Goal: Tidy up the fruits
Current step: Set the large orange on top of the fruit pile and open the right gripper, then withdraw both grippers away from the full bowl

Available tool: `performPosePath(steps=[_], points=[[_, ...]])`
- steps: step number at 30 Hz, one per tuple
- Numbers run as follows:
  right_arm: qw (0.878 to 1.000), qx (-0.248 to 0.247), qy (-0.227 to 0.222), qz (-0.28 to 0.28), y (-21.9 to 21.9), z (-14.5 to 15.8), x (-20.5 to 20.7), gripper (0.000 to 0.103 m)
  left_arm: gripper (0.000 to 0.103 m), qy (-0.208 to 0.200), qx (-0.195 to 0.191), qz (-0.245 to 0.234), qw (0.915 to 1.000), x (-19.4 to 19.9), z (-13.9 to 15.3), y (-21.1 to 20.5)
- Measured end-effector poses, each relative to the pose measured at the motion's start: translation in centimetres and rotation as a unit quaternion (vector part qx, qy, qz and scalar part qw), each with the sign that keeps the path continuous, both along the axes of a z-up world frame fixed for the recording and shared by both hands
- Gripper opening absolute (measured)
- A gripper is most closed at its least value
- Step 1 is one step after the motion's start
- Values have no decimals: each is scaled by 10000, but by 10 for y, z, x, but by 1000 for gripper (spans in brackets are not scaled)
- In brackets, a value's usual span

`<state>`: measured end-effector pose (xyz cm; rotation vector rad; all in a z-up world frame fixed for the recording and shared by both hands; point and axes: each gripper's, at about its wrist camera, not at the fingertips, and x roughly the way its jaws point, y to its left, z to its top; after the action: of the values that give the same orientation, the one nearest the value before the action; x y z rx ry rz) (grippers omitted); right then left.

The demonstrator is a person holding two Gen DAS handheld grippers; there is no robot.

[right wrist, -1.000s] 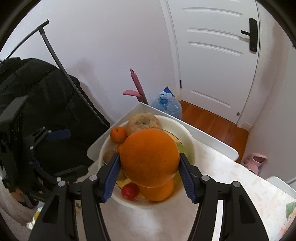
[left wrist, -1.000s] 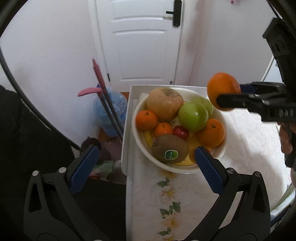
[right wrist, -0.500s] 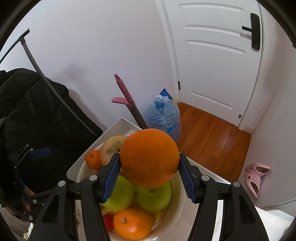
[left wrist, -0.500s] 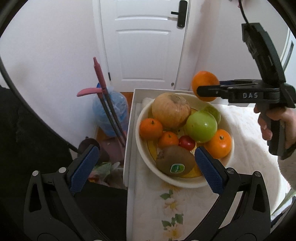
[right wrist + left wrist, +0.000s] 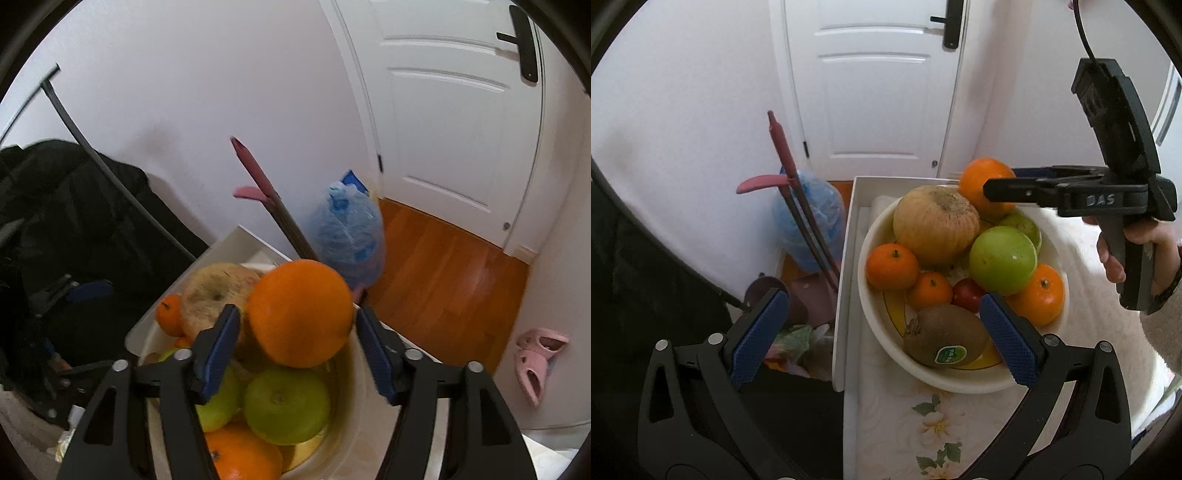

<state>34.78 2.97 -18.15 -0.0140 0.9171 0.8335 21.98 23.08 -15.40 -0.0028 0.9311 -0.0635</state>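
A cream bowl (image 5: 960, 384) holds a big tan melon (image 5: 936, 225), green apples (image 5: 1003, 254), tangerines, a kiwi (image 5: 945, 339) and a small red fruit (image 5: 967, 293). A large orange (image 5: 299, 314) rests on the pile at the bowl's far side, against the melon and above a green apple (image 5: 286, 406). My right gripper (image 5: 297, 314) straddles it; its jaws are opening, with gaps between both pads and the orange (image 5: 982, 184). My left gripper (image 5: 882, 299) stands open over the bowl's near side, holding nothing.
The bowl sits on a floral cloth (image 5: 923, 424) near the table's white left edge (image 5: 846, 277). Beyond the edge stand pink mop handles (image 5: 783, 155), a bagged water bottle (image 5: 812, 221) and a black coat (image 5: 74, 221). A hand (image 5: 1115, 254) holds the right gripper.
The right gripper carried the orange across to the bowl's far side and lowered it onto the pile. Its jaws then spread off the orange. The left gripper drifted slightly closer.
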Motion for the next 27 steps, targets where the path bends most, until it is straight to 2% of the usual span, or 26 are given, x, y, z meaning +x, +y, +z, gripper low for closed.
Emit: performPosePath(steps=[2, 9, 14, 20, 27], points=[[10000, 33, -22, -73, -1, 3, 0, 84, 103, -7, -2, -12, 10000, -1, 2, -1], [9986, -133, -207, -462, -12, 25, -17, 84, 103, -133, 43, -113, 9998, -9, 18, -8], [9967, -213, -339, -700, -26, 47, -45, 84, 103, -353, 96, -192, 9991, -22, 41, -16], [9924, -281, -505, -1091, -49, 83, -98, 84, 103, -601, 156, -253, 9978, -42, 77, -34], [9779, -510, -704, -1899, -98, 132, -170, 84, 103, -925, 44, -255, 9954, -73, 123, -72]])
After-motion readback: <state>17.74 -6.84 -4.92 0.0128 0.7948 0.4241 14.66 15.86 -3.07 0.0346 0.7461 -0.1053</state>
